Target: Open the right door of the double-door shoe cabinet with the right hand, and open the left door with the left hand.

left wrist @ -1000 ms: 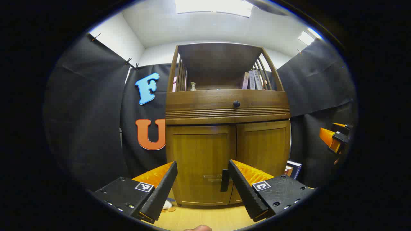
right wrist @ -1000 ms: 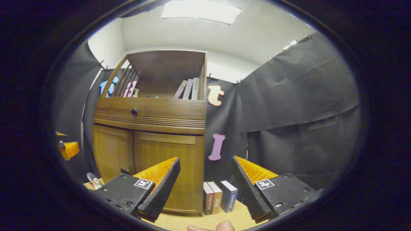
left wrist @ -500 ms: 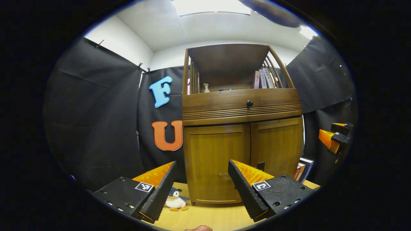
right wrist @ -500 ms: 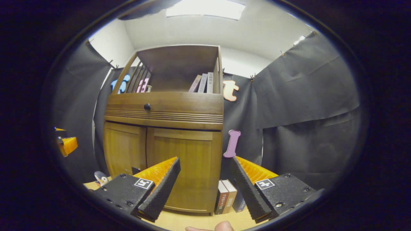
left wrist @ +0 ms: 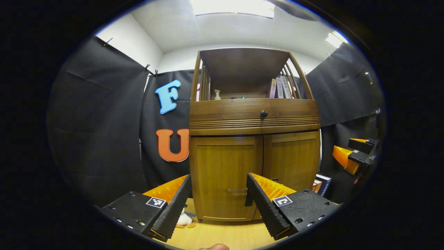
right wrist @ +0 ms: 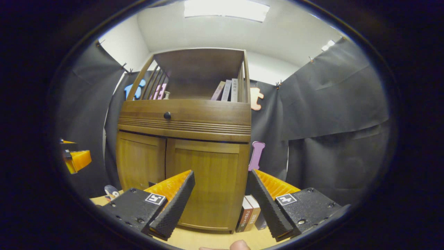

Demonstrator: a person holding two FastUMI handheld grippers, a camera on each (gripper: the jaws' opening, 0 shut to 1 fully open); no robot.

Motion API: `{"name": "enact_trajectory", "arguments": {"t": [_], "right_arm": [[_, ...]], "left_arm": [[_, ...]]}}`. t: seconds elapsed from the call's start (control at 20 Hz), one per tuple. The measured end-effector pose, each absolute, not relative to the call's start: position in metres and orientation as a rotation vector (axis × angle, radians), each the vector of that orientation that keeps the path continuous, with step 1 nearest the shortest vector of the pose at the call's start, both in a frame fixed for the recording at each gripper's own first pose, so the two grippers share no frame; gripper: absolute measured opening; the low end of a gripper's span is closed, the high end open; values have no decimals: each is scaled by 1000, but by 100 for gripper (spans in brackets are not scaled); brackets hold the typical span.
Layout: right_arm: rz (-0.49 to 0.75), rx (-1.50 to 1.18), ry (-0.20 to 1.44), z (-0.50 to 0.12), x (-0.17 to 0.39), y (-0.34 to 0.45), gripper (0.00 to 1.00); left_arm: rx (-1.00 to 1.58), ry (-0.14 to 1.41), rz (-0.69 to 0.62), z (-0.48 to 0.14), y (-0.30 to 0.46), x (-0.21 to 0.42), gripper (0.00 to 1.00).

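Left gripper view looks straight at the shoe cabinet, which stands on a pale wooden floor against the black cloth wall. Both lower doors are closed: the left door sits dead ahead between the fingers, the right door just beside it. A small handle shows low on the left door, close to the seam. Above the doors runs a drawer front with a dark round knob, and over that an open shelf holds a pump bottle at the left and leaning books at the right. The left gripper is spread wide with nothing between its fingers, short of the door and not touching it. A small plush duck lies on the floor by the cabinet's left foot. The right gripper hangs at the far right edge; its jaw spacing is unclear there.

Right gripper view takes the cabinet from its right side, doors shut. The right gripper is likewise spread and empty, its fingers framing the right door without contact. Books stand on the floor beside the cabinet's right flank. The left gripper appears at the far left edge, near the left door. A fingertip of the person shows at the bottom edge.
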State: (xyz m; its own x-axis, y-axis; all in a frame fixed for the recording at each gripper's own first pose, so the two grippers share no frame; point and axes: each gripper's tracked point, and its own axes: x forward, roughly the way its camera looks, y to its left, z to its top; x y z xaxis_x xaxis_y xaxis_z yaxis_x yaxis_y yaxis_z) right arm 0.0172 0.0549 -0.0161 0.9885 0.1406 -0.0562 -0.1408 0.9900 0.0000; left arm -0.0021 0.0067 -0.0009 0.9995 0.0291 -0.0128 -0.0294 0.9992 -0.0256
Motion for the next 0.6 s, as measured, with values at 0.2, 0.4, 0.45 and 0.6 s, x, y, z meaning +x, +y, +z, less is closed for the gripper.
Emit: {"name": "enact_trajectory", "arguments": {"t": [0.2,0.4,0.45,0.6], "right_arm": [[124,2,141,-45,22,65,100],[132,20,228,-73,35,84,100],[138,33,239,-77,40,89,100],[146,32,272,-96,52,106,100]], "left_arm": [[-11,52,-3,-13,5,1,96],[-6,67,-12,-20,10,3,100],[-7,71,-7,-22,14,3,96],[4,82,3,-25,22,2,96]]}}
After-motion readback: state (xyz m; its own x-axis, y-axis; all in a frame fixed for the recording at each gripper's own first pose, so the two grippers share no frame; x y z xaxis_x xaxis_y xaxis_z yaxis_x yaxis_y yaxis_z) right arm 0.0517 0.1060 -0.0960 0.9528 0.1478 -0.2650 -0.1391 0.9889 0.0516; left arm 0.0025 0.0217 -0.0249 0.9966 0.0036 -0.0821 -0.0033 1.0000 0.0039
